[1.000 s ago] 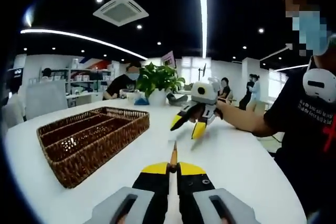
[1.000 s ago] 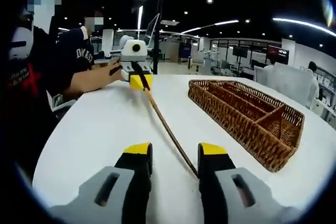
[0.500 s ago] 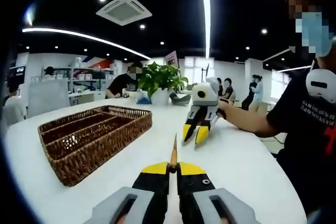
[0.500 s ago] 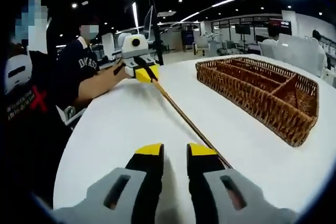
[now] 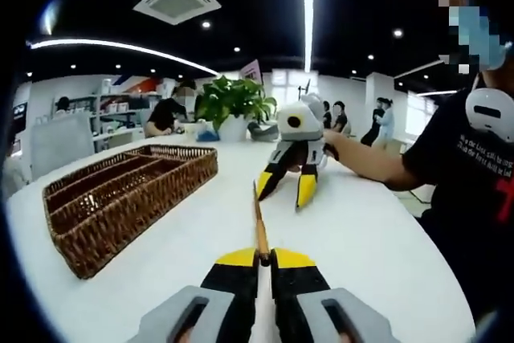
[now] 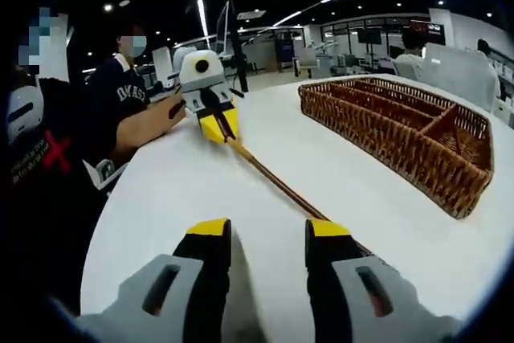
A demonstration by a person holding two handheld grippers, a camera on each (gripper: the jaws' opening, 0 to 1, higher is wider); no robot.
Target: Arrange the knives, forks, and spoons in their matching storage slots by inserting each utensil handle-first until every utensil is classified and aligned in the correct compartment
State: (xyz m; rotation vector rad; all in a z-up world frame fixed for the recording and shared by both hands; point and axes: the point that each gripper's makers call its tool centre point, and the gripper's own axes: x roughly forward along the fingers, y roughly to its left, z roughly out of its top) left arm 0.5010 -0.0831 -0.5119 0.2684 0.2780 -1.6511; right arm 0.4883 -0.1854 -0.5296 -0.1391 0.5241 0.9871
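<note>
Utensil (image 6: 273, 180) clamped by its brown handle in the left gripper (image 5: 262, 256).
Right gripper (image 6: 267, 234), jaws parted, straddles its far end; wicker tray (image 6: 401, 136) sits beside on the white table (image 6: 161, 198).

The left gripper view rides low over the white table (image 5: 161, 279), facing along its length toward the far edge, with the wicker tray (image 5: 120, 198) close by on its left side. The right gripper view sits low over the opposite end of the table (image 6: 161, 198), looking back, tray (image 6: 401, 134) on its right. Both share the tabletop, the tray and the person (image 6: 48, 158) at the table's edge.
</note>
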